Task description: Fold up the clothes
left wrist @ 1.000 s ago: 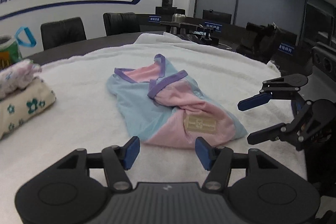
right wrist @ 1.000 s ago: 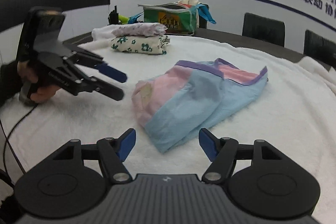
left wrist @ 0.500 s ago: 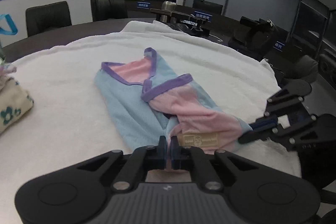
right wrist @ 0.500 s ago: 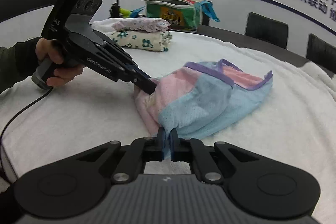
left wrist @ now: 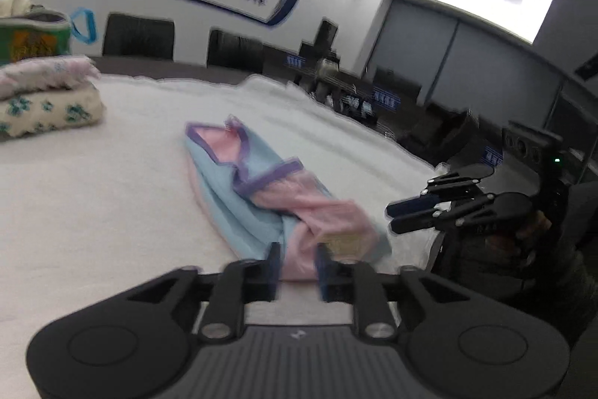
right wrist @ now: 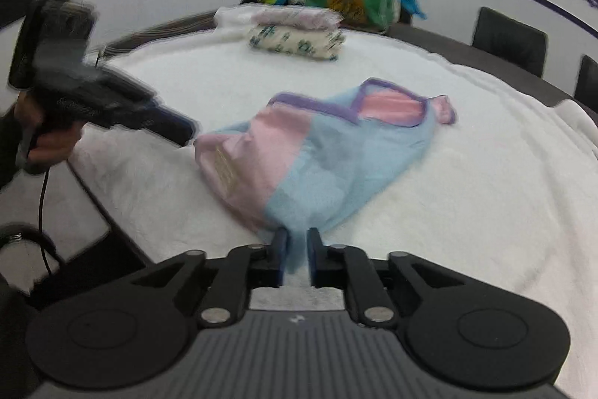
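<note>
Your left gripper (left wrist: 297, 262) is matte black plastic with two round discs on a ribbed grey base, silver pivot screws at the linkages and blue pads (left wrist: 273, 260) on its fingers; your right gripper (right wrist: 297, 257) is built the same, a small white logo on its ribbing; a thin black cable (right wrist: 43, 208) hangs from the left handle; the right unit's camera block (left wrist: 530, 143) carries a green light; your sleeve (right wrist: 7, 152) is dark.

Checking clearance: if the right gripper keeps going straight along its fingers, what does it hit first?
The right gripper would meet the pink and blue garment at once; its blue hem already lies between the partly open jaws. Contact is hard to judge through blur.
</note>
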### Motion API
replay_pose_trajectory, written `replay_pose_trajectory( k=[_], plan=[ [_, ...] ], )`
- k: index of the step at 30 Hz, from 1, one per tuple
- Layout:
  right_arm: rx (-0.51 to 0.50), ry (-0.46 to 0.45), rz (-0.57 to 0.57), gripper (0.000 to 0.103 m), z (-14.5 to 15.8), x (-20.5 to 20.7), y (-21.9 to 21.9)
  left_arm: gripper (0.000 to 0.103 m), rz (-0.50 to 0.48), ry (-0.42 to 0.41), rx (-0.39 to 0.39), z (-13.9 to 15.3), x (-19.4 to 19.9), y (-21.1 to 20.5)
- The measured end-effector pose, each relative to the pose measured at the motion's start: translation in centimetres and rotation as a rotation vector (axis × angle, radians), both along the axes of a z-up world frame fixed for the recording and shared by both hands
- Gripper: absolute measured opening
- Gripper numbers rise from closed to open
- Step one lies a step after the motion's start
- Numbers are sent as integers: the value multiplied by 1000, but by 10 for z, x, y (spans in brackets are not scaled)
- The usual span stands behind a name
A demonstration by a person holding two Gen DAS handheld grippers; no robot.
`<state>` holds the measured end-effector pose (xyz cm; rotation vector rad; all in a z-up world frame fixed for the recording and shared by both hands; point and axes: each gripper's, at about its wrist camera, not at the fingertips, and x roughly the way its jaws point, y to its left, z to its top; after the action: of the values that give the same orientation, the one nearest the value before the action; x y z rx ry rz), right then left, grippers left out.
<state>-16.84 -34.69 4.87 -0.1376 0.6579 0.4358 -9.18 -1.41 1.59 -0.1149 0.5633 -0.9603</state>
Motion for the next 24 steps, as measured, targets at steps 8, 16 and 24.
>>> replay_pose_trajectory(
  k=[8,16,24],
  plan=[
    [167,-87,-107,50,6,23,5,46,-23,69,-21,-2,33,-29],
    [96,-81,-85,43,-15,63,42,2,15,150,30,-20,29,-32],
    [125,-16,-204,6,-36,85,39,7,169,206,38,-27,12,-12]
  ],
)
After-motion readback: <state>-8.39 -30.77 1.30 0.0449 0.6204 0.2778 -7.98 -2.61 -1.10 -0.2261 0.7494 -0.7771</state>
